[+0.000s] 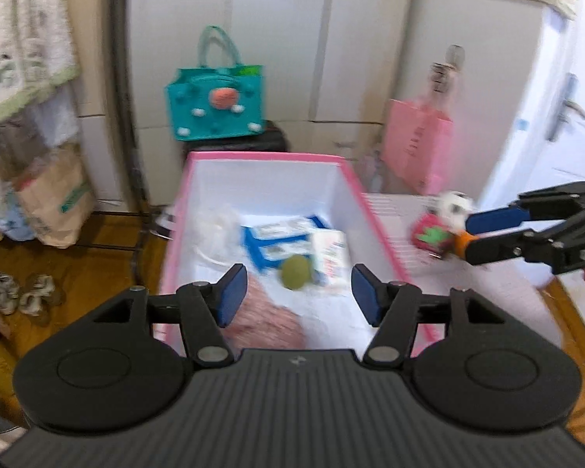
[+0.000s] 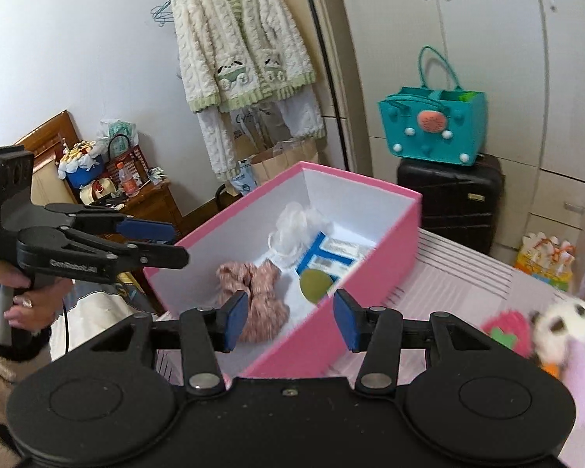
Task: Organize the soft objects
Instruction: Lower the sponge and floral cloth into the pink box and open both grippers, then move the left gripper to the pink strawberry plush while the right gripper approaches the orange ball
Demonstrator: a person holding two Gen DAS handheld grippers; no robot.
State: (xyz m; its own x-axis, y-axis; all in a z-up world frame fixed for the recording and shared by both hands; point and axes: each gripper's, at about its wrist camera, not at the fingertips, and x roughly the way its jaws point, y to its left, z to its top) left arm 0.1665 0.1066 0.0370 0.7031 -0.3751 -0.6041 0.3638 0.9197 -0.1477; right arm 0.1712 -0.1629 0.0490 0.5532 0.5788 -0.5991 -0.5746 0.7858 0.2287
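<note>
Both tongs hang spread and empty over the pink box: the left gripper sits above its near end with nothing between the blue pads, and the right gripper hovers at its near long wall, jaws likewise parted around air.

Inside the box lie a pinkish knitted piece crumpled at the near end, a round green ball just beyond it, blue-and-white packs past that, and a white fluffy bundle towards the far end.

Outside the box, on the striped cloth by its right wall, wait a red strawberry plush and a black-and-white plush touching it. Both are blurred, so what that second toy is, I can't quite say.

Risks from here: those two toys sit pressed together, so a pinch on one may drag or topple the other. Soft pile squashes, so a shallow bite could slip off mid-carry. And the box wall is close, so a low swing could clip its rim and shove it.
</note>
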